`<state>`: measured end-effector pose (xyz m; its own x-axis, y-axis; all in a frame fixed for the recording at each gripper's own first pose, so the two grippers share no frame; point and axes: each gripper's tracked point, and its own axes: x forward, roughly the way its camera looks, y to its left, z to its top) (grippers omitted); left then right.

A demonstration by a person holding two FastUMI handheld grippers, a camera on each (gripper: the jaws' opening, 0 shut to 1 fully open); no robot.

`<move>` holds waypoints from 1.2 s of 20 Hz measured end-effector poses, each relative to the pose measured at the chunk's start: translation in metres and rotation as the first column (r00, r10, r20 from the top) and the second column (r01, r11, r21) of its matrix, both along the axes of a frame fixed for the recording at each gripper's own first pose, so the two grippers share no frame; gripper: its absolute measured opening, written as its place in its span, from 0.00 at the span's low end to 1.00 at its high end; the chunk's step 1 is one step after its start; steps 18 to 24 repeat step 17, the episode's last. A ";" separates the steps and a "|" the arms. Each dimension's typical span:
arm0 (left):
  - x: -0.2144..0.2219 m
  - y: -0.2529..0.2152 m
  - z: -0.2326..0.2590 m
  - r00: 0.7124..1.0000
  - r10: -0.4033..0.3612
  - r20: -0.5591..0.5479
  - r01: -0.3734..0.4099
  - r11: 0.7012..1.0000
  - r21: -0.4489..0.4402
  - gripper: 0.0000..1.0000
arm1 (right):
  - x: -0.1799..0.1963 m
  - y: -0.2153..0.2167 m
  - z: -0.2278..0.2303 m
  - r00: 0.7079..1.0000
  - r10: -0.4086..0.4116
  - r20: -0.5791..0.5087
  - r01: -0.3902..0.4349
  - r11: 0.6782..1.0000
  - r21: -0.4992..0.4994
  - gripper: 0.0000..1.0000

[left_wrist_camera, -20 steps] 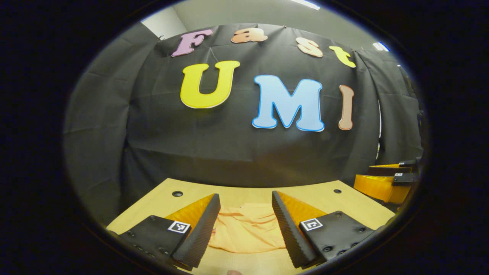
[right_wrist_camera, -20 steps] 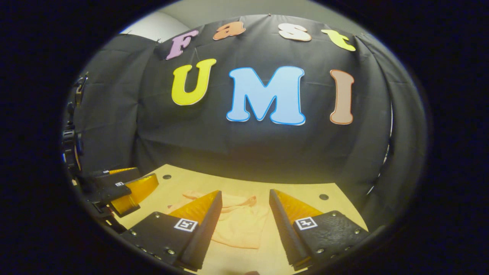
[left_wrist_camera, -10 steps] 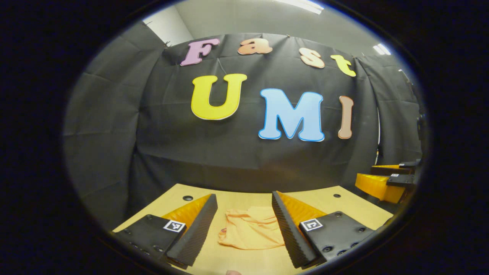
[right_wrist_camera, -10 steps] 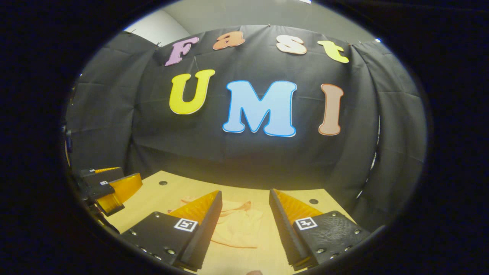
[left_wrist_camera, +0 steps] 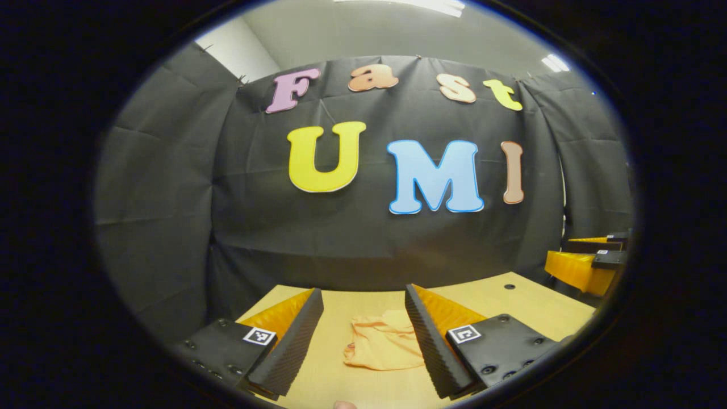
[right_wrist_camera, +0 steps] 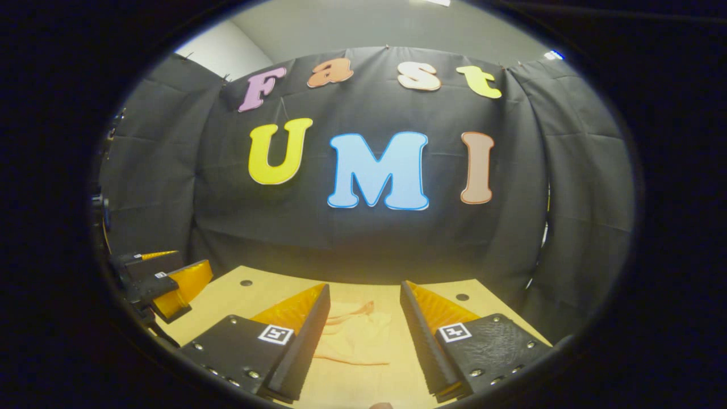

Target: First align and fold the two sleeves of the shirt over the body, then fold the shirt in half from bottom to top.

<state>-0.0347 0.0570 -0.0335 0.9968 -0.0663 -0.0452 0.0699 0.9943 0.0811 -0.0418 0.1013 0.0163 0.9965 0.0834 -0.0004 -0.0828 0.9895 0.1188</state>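
I hold both hand-held grippers, left (left_wrist_camera: 363, 326) and right (right_wrist_camera: 363, 318), wide and empty above the desk (left_wrist_camera: 522, 301), the shirt (left_wrist_camera: 383, 346) lying bunched ahead, so I risk pinching several layers and dragging it askew.

Soft cloth shirt (left_wrist_camera: 381, 347), matt wooden table (left_wrist_camera: 511, 301)

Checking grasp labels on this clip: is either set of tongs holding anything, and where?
Nothing is held. Left tongs and right tongs are both open, with the orange shirt lying loose on the table beyond them.
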 end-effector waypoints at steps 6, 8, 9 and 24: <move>-0.008 -0.022 -0.003 1.000 -0.020 -0.002 0.020 1.000 -0.002 0.95 | -0.018 -0.009 0.011 0.999 0.001 0.054 0.000 1.000 -0.019 0.76; -0.013 -0.025 -0.006 1.000 0.008 -0.005 -0.008 1.000 -0.007 0.95 | -0.018 -0.015 0.006 0.998 0.009 0.058 -0.008 1.000 -0.030 0.75; -0.016 -0.027 -0.005 1.000 0.027 -0.004 -0.027 1.000 -0.012 0.95 | -0.019 -0.020 0.002 0.998 0.012 0.056 -0.009 0.999 -0.039 0.78; -0.049 -0.098 -0.010 0.981 0.186 0.044 -0.184 0.981 -0.056 0.94 | -0.038 -0.082 -0.021 0.984 0.154 0.093 -0.143 0.983 -0.117 0.77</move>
